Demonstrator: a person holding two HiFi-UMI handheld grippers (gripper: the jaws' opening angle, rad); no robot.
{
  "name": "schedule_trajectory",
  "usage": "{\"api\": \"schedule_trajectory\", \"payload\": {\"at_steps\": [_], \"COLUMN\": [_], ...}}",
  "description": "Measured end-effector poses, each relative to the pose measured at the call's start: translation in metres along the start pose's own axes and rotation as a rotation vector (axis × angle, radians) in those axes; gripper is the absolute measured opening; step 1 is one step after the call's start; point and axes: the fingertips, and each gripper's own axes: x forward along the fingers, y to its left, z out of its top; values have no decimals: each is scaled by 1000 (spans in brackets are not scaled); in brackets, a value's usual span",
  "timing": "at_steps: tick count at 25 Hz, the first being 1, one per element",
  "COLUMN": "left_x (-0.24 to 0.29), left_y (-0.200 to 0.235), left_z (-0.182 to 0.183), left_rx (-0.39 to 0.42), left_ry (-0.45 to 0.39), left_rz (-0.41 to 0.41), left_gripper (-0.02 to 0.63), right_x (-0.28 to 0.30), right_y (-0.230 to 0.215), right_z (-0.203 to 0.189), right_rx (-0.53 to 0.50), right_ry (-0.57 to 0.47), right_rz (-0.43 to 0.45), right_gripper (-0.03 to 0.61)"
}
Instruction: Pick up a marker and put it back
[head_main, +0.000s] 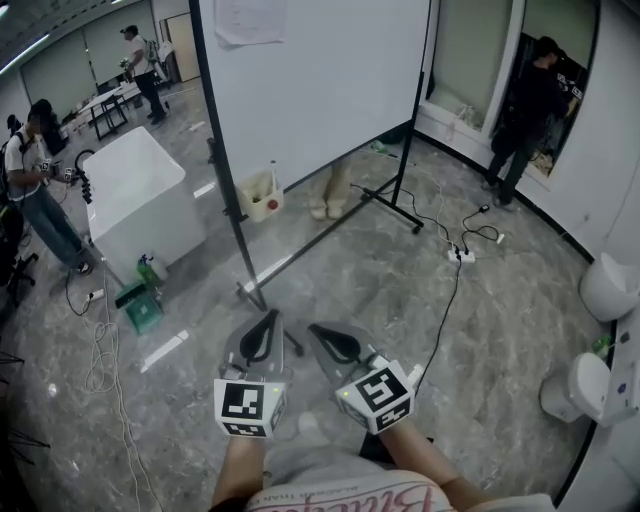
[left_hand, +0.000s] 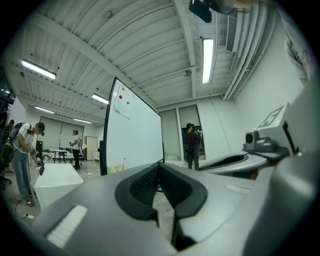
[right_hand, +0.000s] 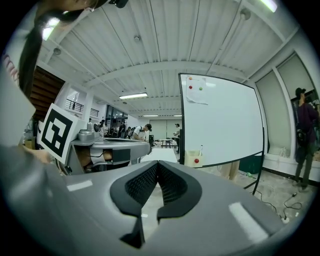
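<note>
A marker (head_main: 273, 176) stands upright in a cream holder (head_main: 262, 196) that hangs at the lower edge of the rolling whiteboard (head_main: 320, 80). The right gripper view shows the same marker (right_hand: 201, 150) in the holder (right_hand: 192, 158), which has a red dot on it. Both grippers are held low and close together, well short of the board. My left gripper (head_main: 269, 316) is shut with nothing between its pads. My right gripper (head_main: 314, 329) is also shut and empty. In their own views the left gripper (left_hand: 160, 165) and the right gripper (right_hand: 156, 164) both have their black pads touching at the tips.
A white box-shaped table (head_main: 140, 195) stands left of the board, with green bottles (head_main: 143, 298) by its foot. Cables and a power strip (head_main: 460, 254) run across the floor on the right. People stand at the left (head_main: 35, 185), far back (head_main: 140, 65) and right (head_main: 525, 110). Feet (head_main: 330, 205) show behind the board.
</note>
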Motion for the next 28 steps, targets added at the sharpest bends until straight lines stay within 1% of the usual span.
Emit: {"api": "schedule_trajectory", "payload": {"at_steps": [6, 11, 14, 18, 23, 28], "left_x": [49, 76, 94, 121, 168, 225], "left_y": [39, 54, 65, 86, 123, 151], "left_z": [1, -10, -17, -19, -19, -4], "left_rx": [-1, -20, -31, -30, -23, -17], "left_ry": [0, 25, 35, 33, 32, 7], "left_rz": [-27, -46, -44, -23, 31, 76], "left_gripper": [0, 0, 0, -1, -1, 0], "right_x": [58, 87, 106, 135, 185, 235], "right_y": [-28, -50, -66, -93, -136, -187], "right_z": [14, 9, 6, 10, 20, 30], "right_rx": [-16, 6, 10, 10, 1, 3], "right_ry": [18, 46, 61, 46, 24, 23], "right_rz": [-4, -4, -2, -6, 4, 24], "right_gripper": [2, 2, 2, 2, 2, 2]}}
